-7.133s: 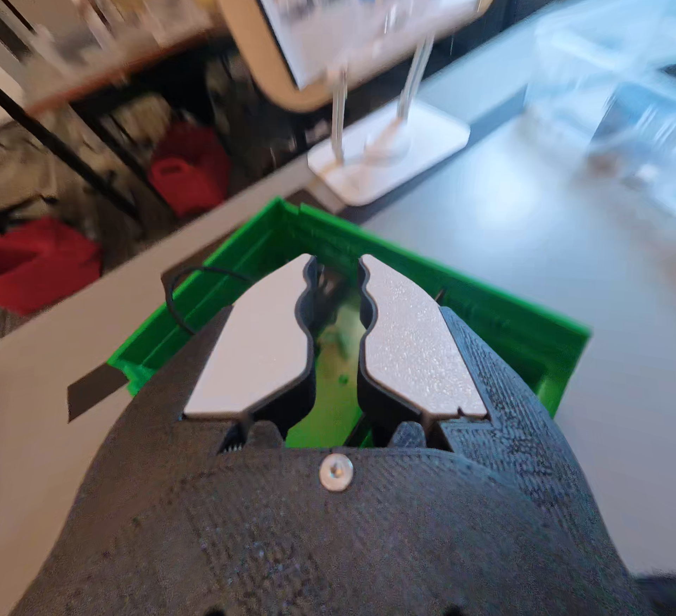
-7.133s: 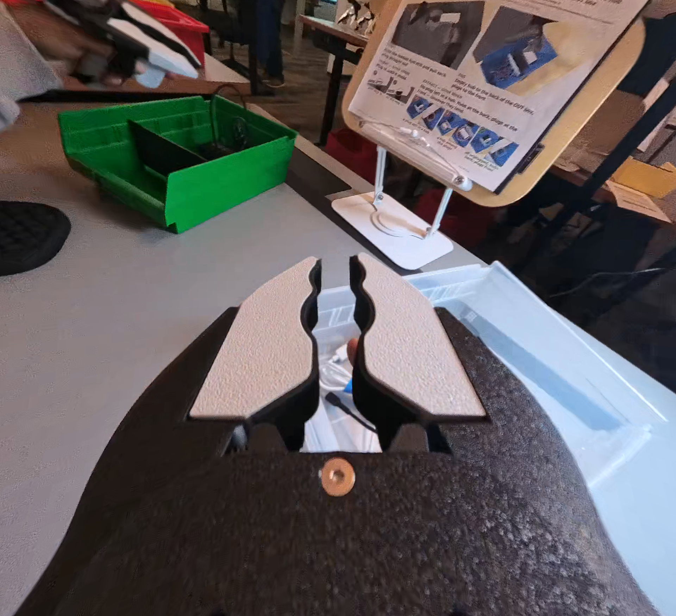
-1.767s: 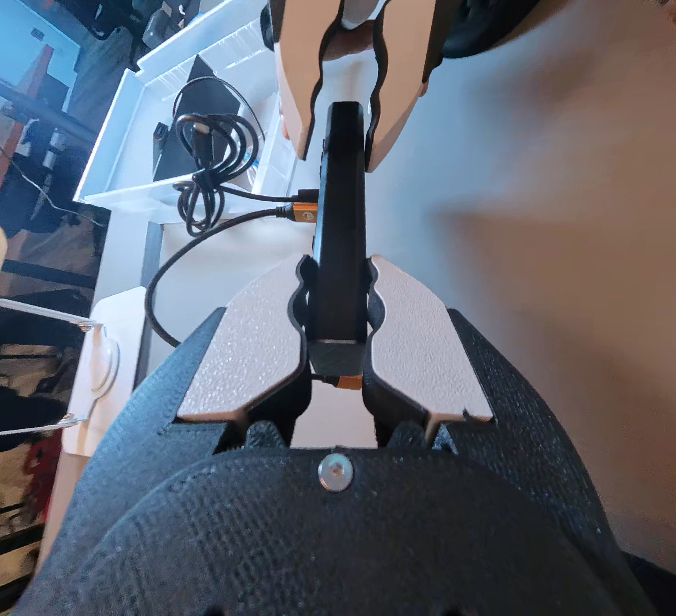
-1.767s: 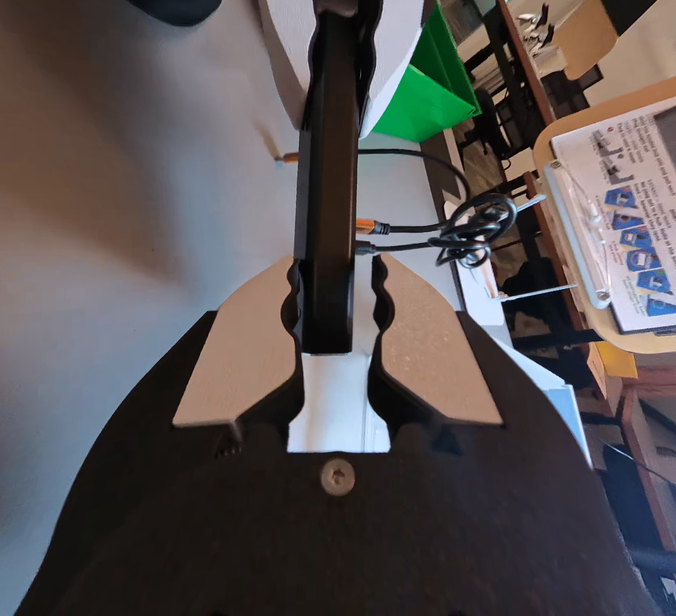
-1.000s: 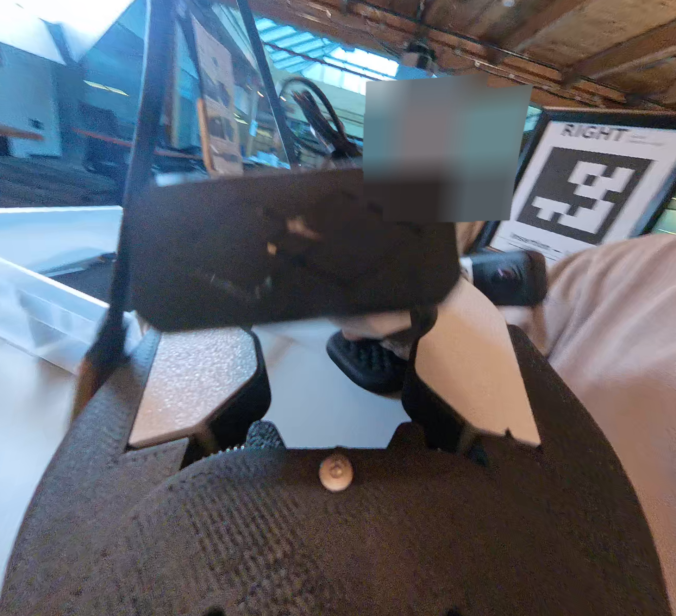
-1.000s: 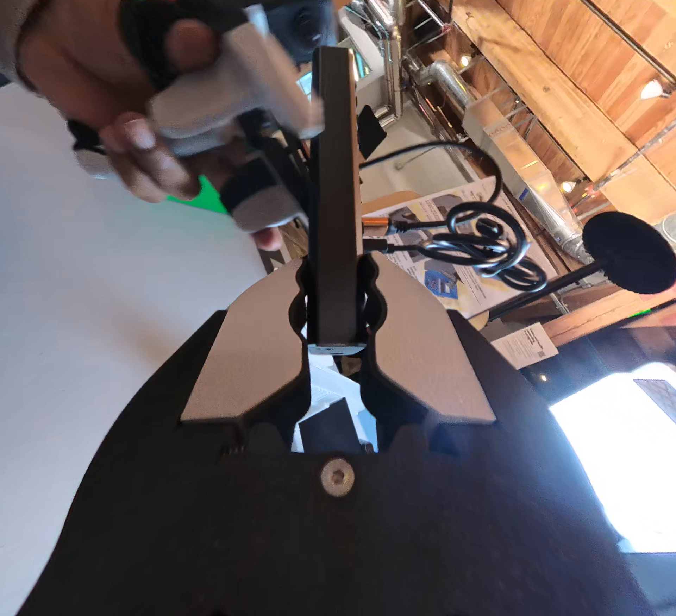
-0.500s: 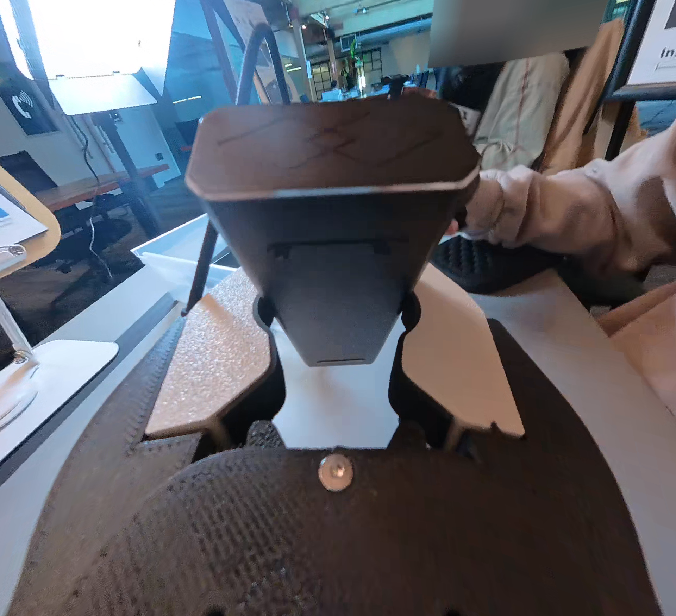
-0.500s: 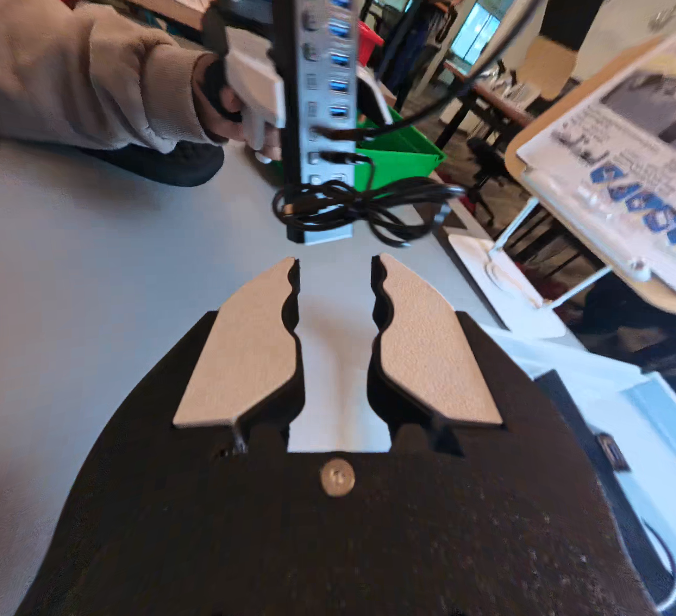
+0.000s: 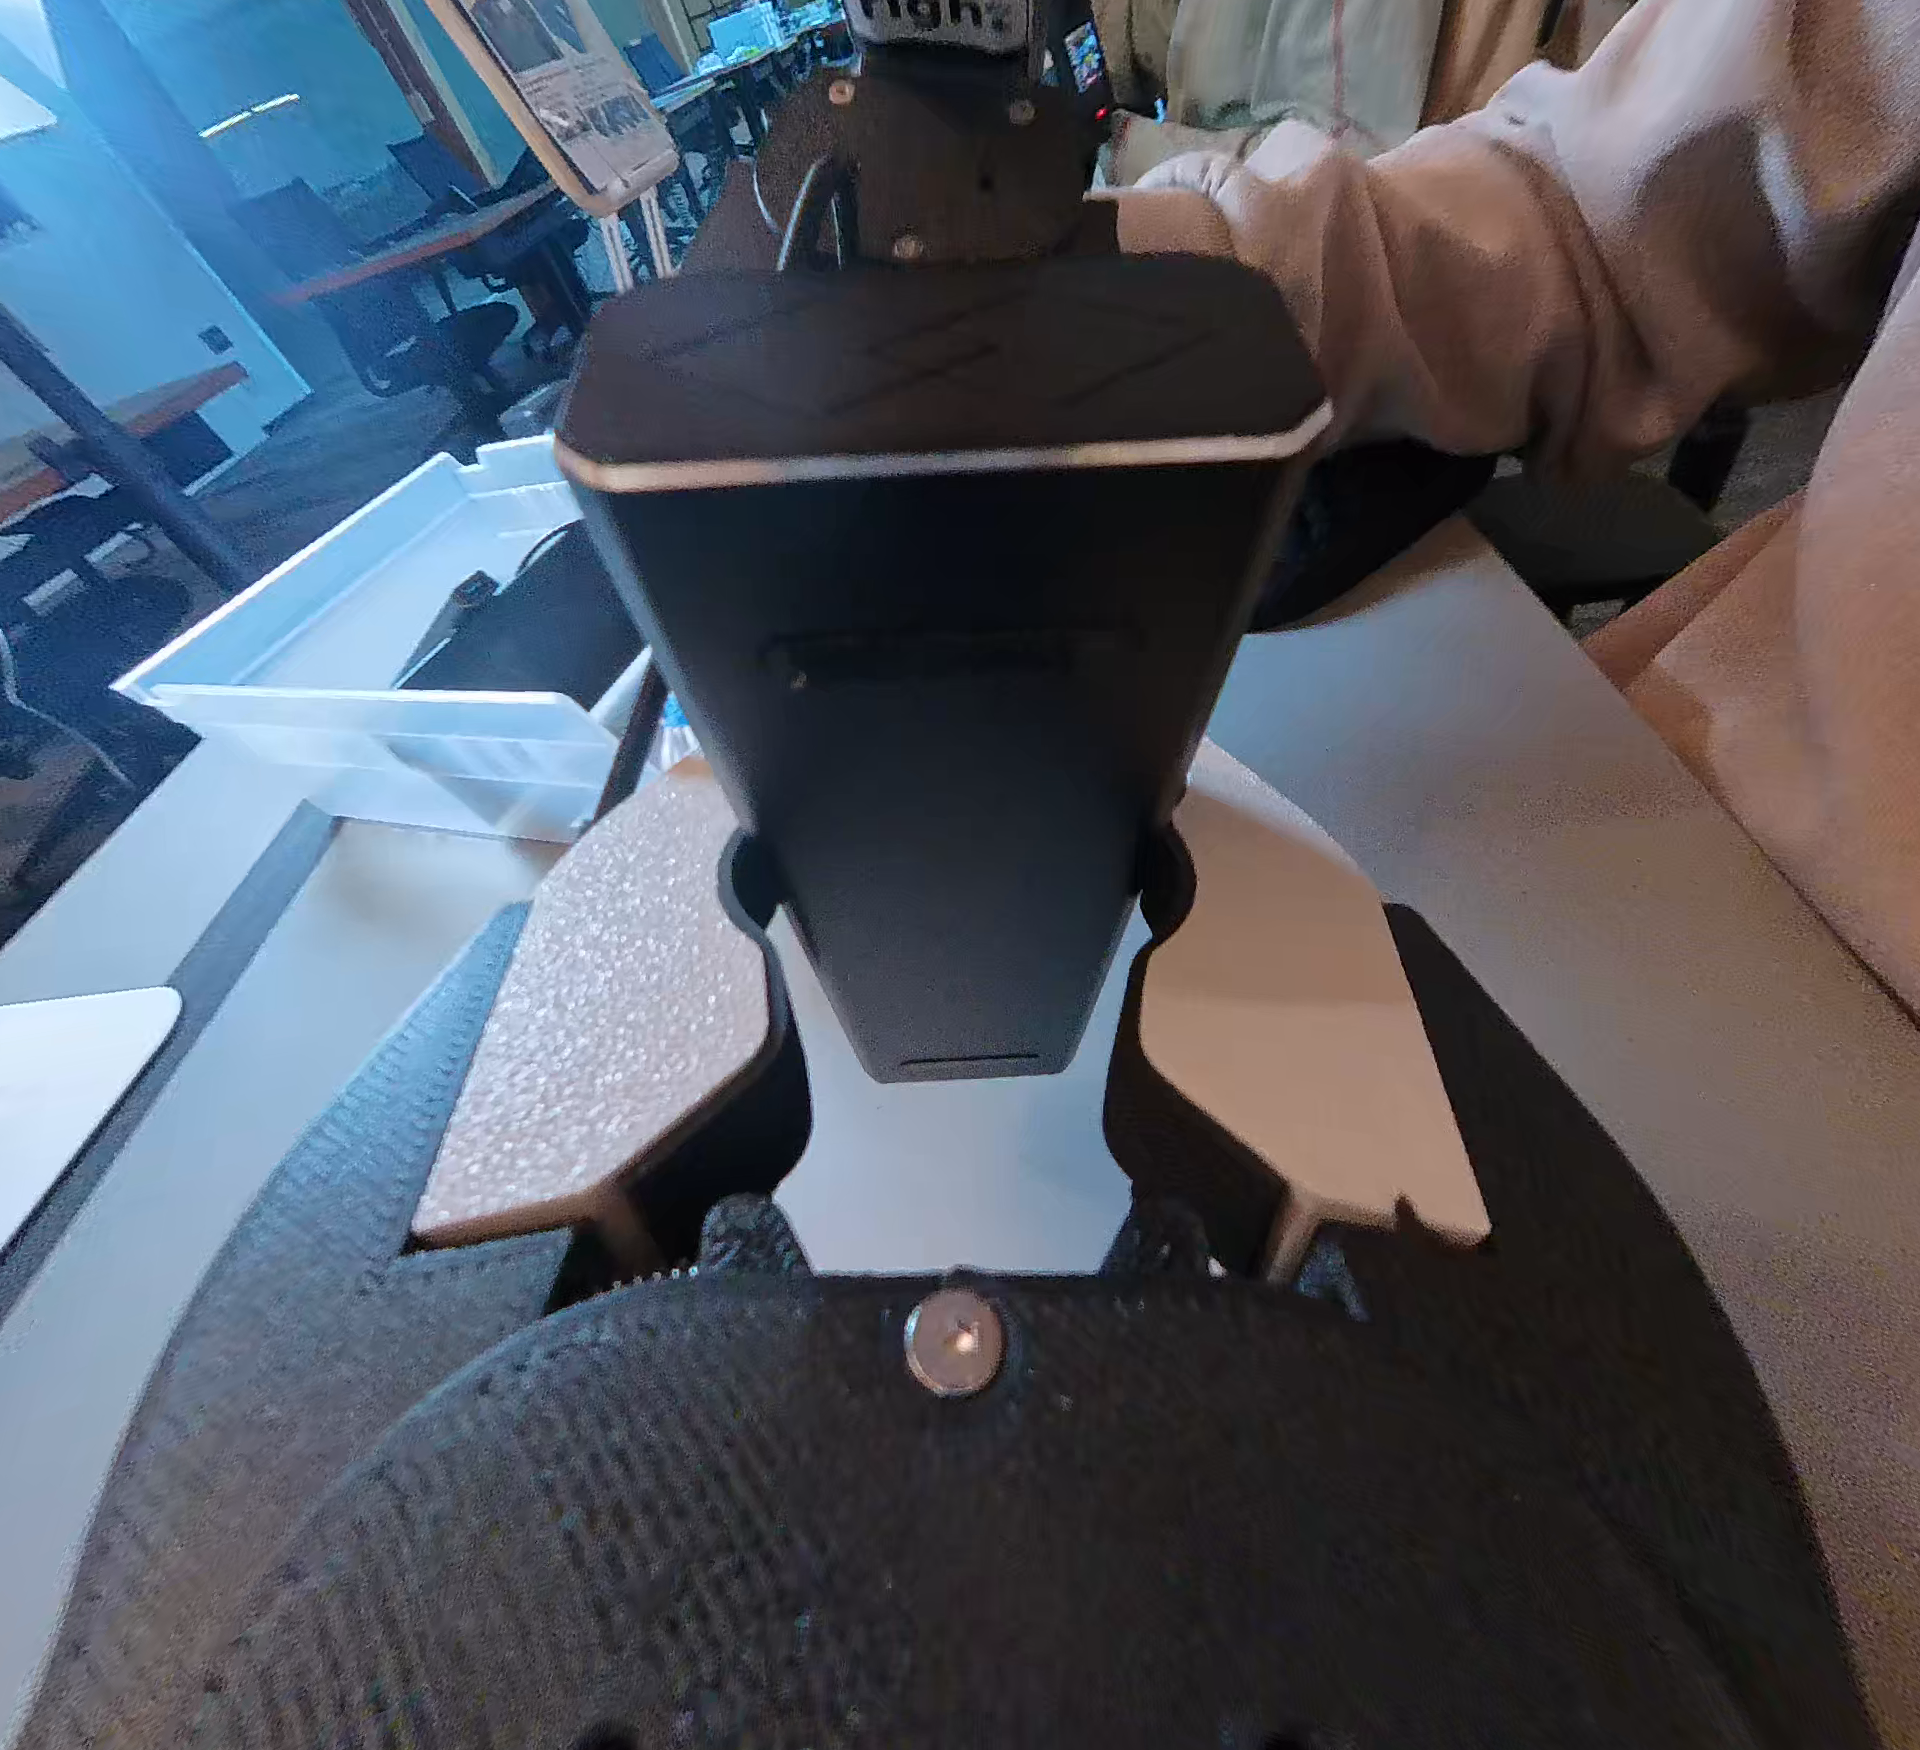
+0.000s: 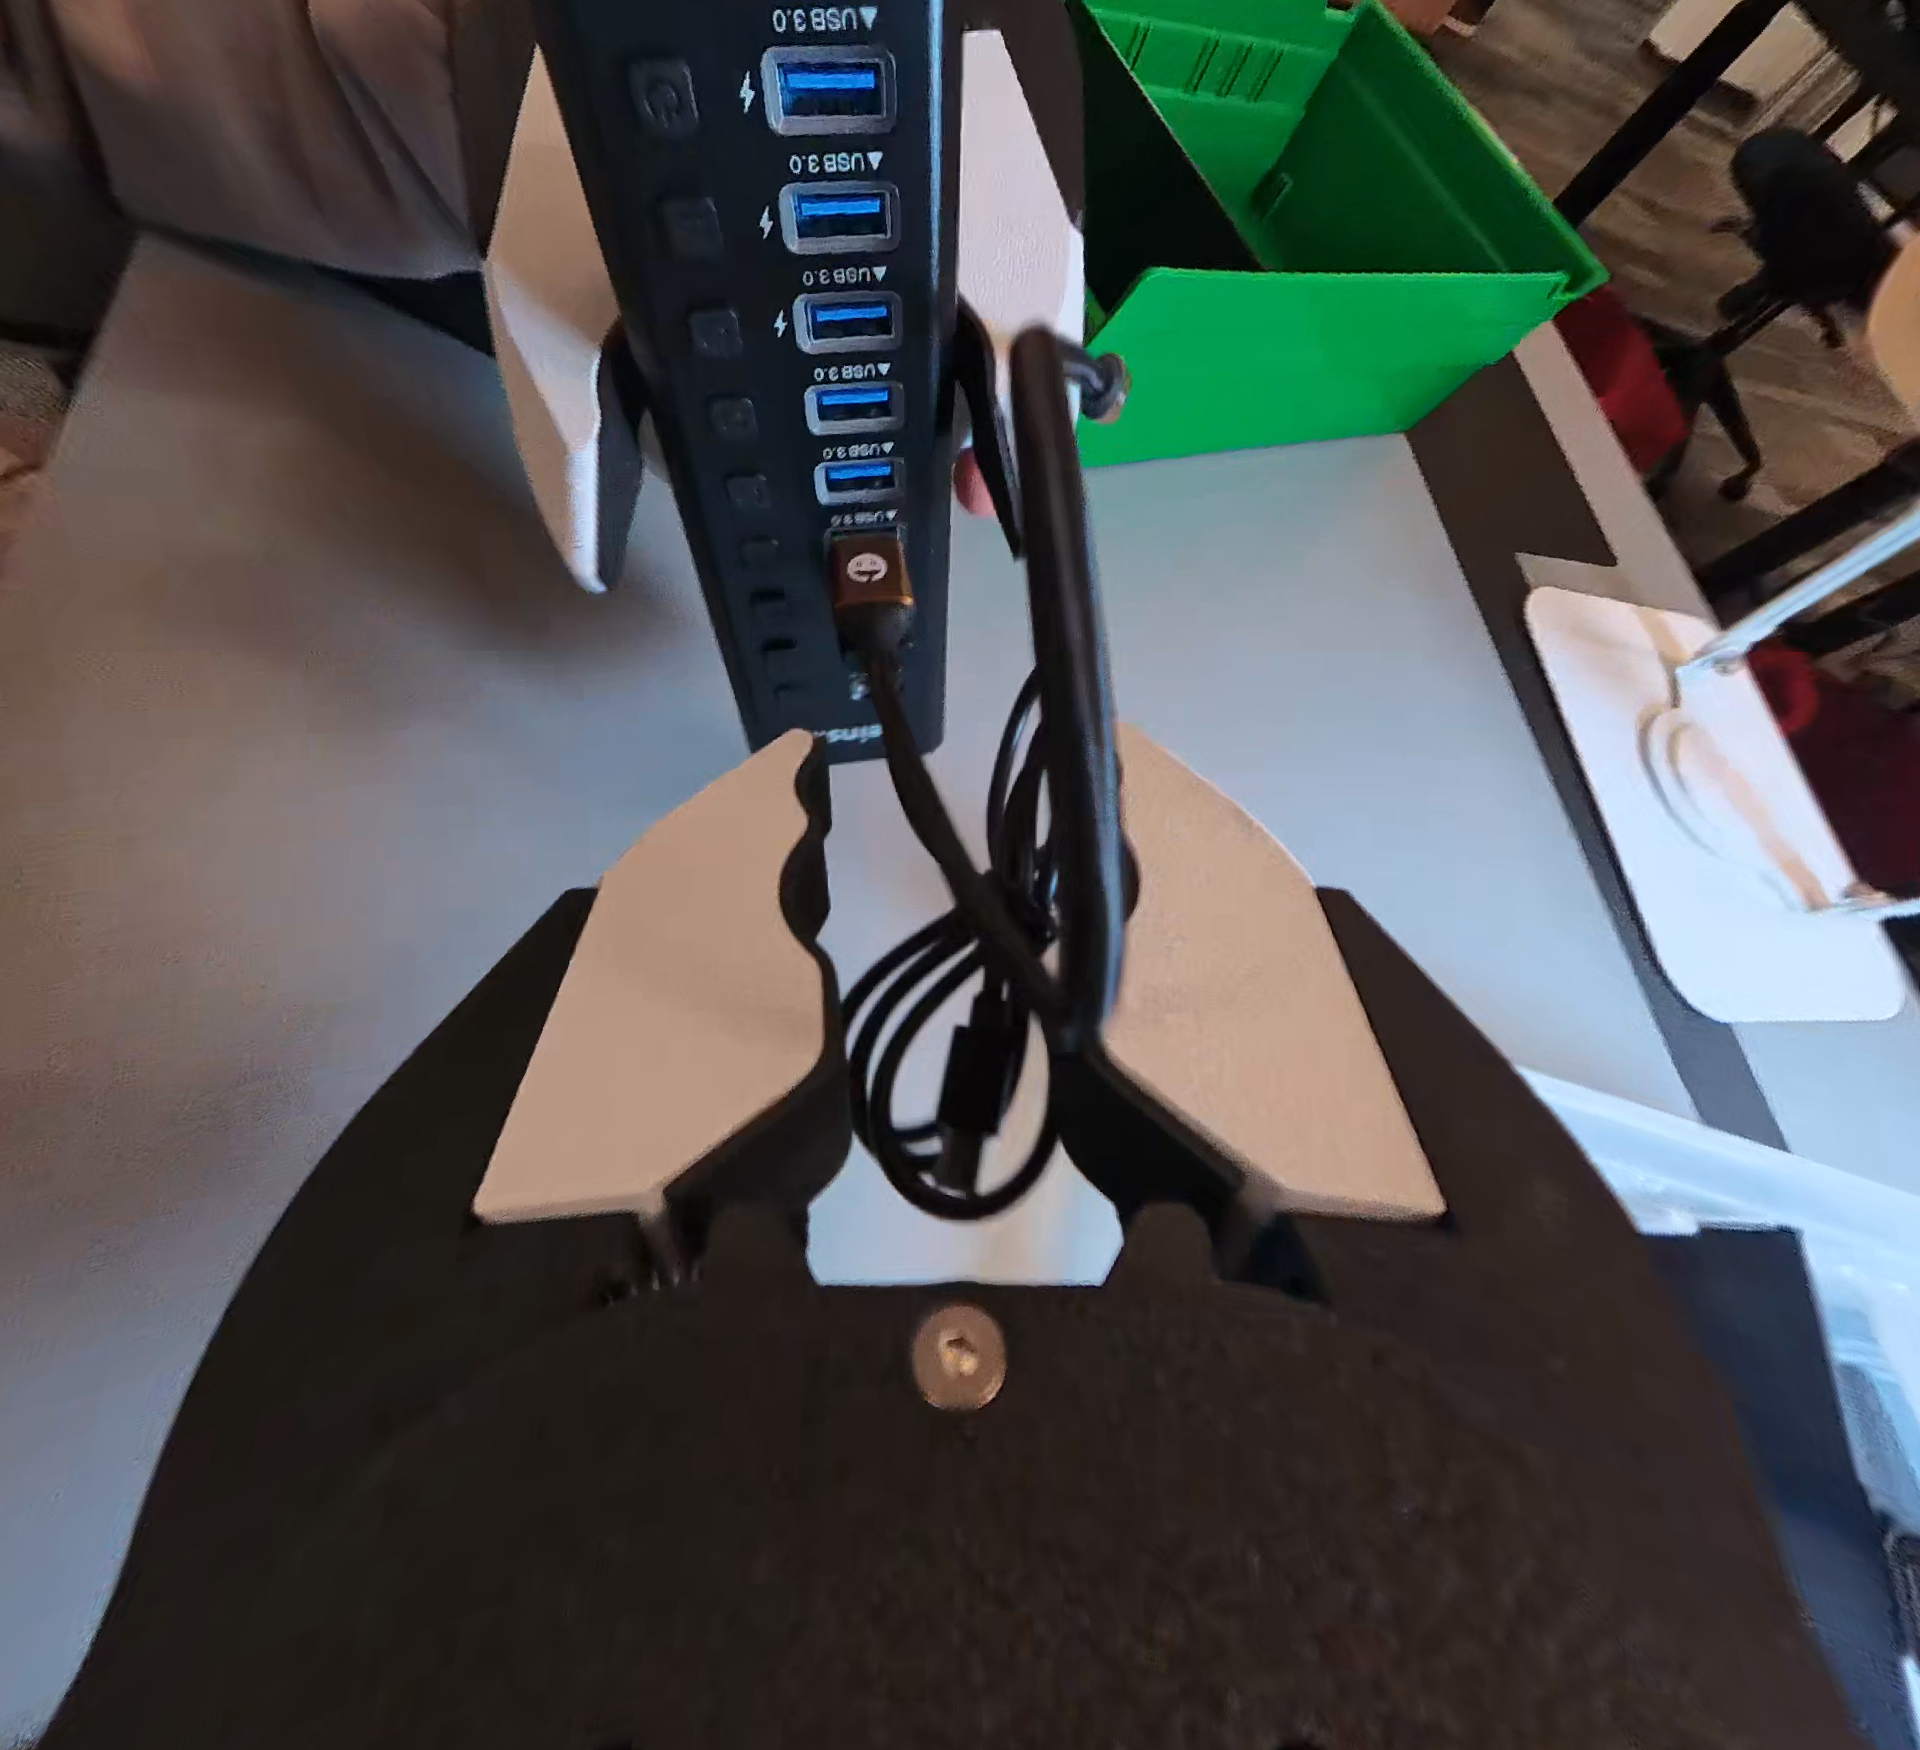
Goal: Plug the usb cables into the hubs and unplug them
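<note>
axis: we see the hub standing upright over the surface, long axis running straight away from our right claw | left claw clamped on its sides | right claw open, empty, nearest the plugged cable, whose coil hangs between its fingers | plug sits just ahead and above.

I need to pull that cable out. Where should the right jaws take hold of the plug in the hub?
Probably on the orange plug body, one jaw either side, coming end-on along the hub: it stands proud of the face, its cable trails toward the right gripper.
</note>
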`<action>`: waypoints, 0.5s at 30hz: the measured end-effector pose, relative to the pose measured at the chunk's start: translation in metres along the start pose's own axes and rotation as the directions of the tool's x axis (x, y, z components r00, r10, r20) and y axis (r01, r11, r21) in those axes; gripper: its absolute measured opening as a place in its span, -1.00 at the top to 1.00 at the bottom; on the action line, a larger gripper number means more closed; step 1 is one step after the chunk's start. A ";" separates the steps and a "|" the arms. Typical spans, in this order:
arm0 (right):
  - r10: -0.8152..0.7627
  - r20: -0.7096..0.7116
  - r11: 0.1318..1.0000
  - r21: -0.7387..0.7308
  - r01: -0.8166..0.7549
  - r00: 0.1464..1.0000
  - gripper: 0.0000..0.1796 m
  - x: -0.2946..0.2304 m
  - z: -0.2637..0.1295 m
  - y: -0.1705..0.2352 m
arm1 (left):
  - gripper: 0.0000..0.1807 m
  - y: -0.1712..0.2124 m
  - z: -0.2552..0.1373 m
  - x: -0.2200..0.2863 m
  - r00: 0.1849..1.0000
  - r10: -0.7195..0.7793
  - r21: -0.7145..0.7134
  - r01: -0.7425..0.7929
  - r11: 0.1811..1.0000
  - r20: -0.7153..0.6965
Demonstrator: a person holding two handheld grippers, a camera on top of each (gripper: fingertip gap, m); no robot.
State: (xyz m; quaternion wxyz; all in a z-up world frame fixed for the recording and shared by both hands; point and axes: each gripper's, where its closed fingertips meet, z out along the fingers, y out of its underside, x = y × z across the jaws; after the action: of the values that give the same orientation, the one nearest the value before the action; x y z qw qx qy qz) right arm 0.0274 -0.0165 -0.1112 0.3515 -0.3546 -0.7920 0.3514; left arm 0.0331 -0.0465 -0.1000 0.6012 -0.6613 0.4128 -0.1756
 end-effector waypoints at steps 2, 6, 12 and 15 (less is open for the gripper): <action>-0.020 0.006 1.000 0.014 0.020 1.000 0.49 -0.004 0.007 0.000 | 0.22 -0.002 0.002 0.006 0.999 -0.037 0.028 0.038 0.999 -0.031; 0.003 0.082 0.997 0.074 -0.009 0.997 0.63 -0.024 0.017 -0.002 | 0.22 -0.009 0.004 0.012 0.995 -0.074 0.068 0.079 0.995 -0.066; 0.011 0.082 0.994 0.112 -0.020 0.997 0.81 -0.034 0.022 -0.005 | 0.21 -0.010 0.005 0.016 0.992 -0.089 0.075 0.096 0.993 -0.091; 0.003 0.098 0.994 0.112 -0.014 0.995 0.83 -0.037 0.023 -0.003 | 0.21 -0.008 0.006 0.020 0.993 -0.067 0.049 0.072 0.996 -0.094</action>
State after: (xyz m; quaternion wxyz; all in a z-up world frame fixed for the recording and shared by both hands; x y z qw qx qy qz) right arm 0.0265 -0.0553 -0.1320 0.3303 -0.3203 -0.7855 0.4138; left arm 0.0515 -0.0580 -0.0993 0.5922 -0.6505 0.4120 -0.2374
